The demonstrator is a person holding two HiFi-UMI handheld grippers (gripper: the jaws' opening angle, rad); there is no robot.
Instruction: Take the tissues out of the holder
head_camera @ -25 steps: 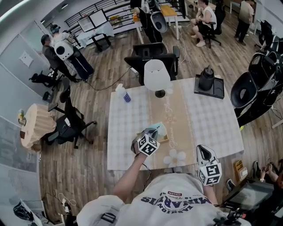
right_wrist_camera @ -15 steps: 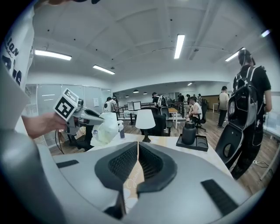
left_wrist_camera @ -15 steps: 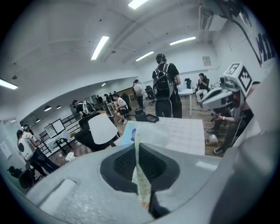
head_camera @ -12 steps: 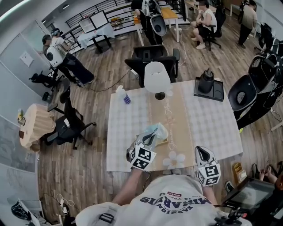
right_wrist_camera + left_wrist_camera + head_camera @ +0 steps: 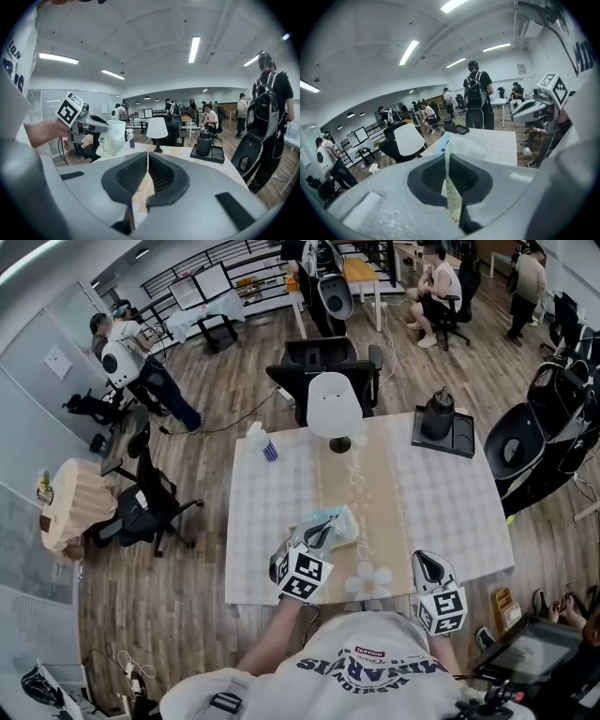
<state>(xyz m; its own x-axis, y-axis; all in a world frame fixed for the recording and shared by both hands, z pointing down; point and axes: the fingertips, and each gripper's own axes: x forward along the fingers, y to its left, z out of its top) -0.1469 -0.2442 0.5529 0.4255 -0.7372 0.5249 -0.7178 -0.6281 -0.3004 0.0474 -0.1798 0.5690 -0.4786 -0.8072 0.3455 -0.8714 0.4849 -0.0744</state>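
Pale green plastic is seen in the head view: the tissue pack [image 5: 339, 521] is pinched at the tip of the left gripper [image 5: 322, 531] and held over the checked tablecloth [image 5: 267, 507]. The right gripper [image 5: 427, 563] is kept at the table's near edge, well to the right of the left one, and a white flower-shaped mat [image 5: 370, 579] is laid between them.

In the left gripper view, the jaws of the left gripper [image 5: 449, 164] are clamped on a thin edge of the tissue pack [image 5: 453, 197], whose bulk is carried just beyond them.

In the right gripper view, the right gripper [image 5: 146, 171] is shown with its jaws together and nothing between them. The left gripper [image 5: 96, 123] is seen up to its left, with the tissue pack [image 5: 112, 138] gripped at its tip. Ahead of the jaws, a white lamp [image 5: 157, 127] and a black jug [image 5: 204, 143] are set on the table.
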